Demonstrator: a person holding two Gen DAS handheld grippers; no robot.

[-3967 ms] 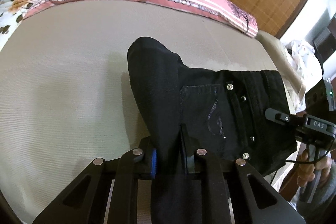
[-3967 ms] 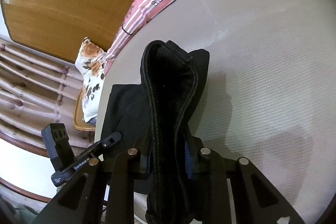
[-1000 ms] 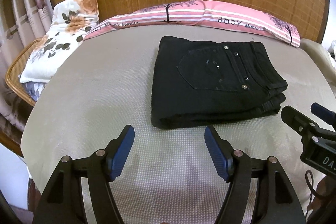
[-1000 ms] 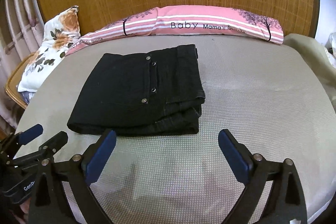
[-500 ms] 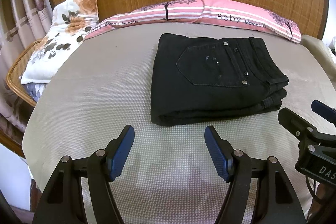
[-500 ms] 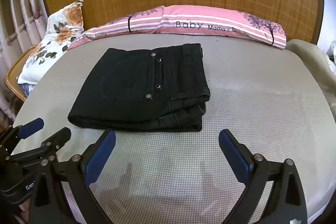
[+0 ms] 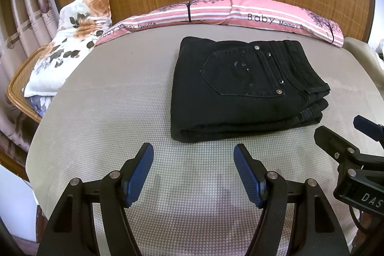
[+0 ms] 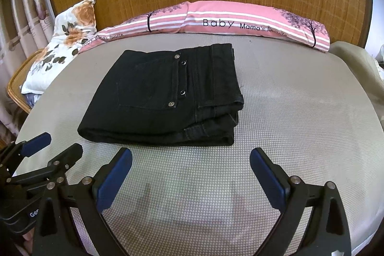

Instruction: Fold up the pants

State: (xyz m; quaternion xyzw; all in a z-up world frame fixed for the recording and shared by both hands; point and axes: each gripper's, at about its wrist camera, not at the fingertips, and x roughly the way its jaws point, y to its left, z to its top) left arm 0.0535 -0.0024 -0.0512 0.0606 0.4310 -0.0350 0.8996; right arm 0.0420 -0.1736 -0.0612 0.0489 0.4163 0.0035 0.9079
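Apparently the folding is finished: the black pants (image 7: 242,88) lie in a compact, layered rectangle on the grey mattress (image 7: 115,112), back pocket up, just short of the pink striped pillow (image 7: 240,10). The left gripper (image 7: 193,172) and the right gripper (image 8: 190,174) both hang spread wide and empty near the bundle's front edge, touching nothing. Judging by the even stack, little is left beyond perhaps squaring the slightly offset waistband corner.

You are looking at a bed (image 7: 100,112) carrying folded black pants (image 7: 240,85) mid-mattress, a pink bolster (image 7: 228,10) lying along the headboard (floral pillow (image 7: 69,40) leaning at its left corner).
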